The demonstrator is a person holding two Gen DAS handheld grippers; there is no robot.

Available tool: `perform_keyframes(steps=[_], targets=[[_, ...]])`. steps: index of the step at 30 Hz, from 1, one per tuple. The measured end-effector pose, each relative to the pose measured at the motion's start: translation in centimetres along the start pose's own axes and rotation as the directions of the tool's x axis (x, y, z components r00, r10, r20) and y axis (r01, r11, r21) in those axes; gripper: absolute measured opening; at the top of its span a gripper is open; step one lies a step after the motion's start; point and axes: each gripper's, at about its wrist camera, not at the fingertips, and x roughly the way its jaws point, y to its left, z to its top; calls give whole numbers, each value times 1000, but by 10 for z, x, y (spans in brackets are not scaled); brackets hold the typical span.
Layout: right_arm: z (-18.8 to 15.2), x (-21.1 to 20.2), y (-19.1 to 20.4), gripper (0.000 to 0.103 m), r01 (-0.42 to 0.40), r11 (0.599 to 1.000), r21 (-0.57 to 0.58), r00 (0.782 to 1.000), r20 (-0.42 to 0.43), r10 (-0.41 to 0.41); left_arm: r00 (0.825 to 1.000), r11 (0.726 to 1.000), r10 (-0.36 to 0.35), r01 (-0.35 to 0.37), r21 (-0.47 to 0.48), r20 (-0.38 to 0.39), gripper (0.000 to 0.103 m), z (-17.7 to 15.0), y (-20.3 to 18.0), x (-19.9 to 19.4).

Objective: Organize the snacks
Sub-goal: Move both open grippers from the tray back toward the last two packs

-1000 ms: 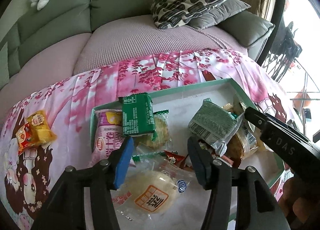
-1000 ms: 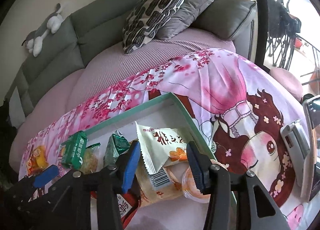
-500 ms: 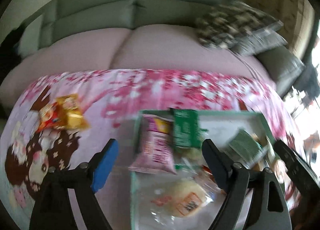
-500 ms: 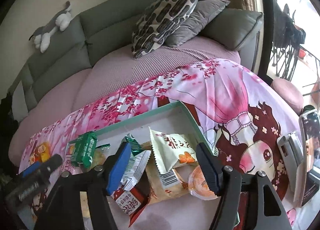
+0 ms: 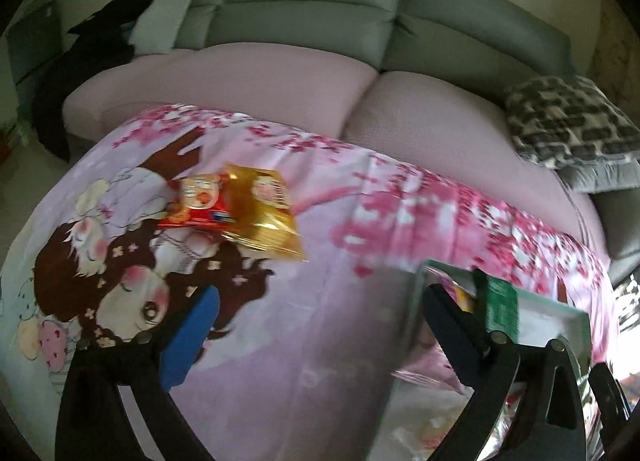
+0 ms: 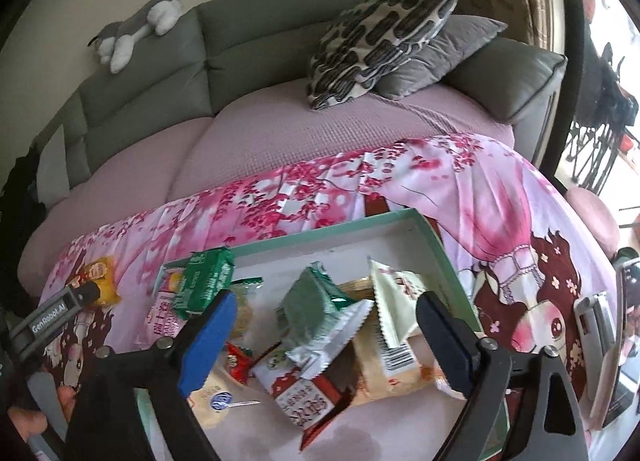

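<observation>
A heap of snack packets (image 6: 344, 333) is lying in a shallow green-rimmed tray (image 6: 444, 249) on a surface draped with a pink cartoon cloth (image 6: 480, 189). A green packet (image 6: 206, 283) is leaning at the tray's far left corner, a cream packet (image 6: 394, 301) is tilting against the pile on the right, and a red and white one (image 6: 304, 393) is lying nearest the camera. Two more packets, one red (image 5: 196, 205) and one gold (image 5: 264, 217), are resting together on the cloth well apart from the tray. The right tool (image 6: 324, 341) is hovering over the heap, its jaws having just been opening and gripping nothing. The left tool (image 5: 316, 325) is hanging over bare cloth just left of the tray, jaws likewise having just been spreading, nothing between them. Behind, a grey sofa (image 6: 260, 33) is carrying a patterned cushion (image 6: 380, 37) and a plush toy (image 6: 136, 25).
</observation>
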Motion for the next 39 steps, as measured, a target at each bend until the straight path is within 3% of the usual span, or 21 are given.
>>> perform_keyframes(steps=[6,16,39], targets=[[0,2,24,103,-40,998,-44,999,-4,40,998,997,55,-54,-53,11,101,7,27,-1],[-3,4,58,103,-112,992,-64,994,-1,113,994,987,107,-104,-120,15,101,15,67,-4],[-33,16,153,103,-141,958,-252,990,-67,128,997,985,77,-76,-153,-1,101,31,147,-5]])
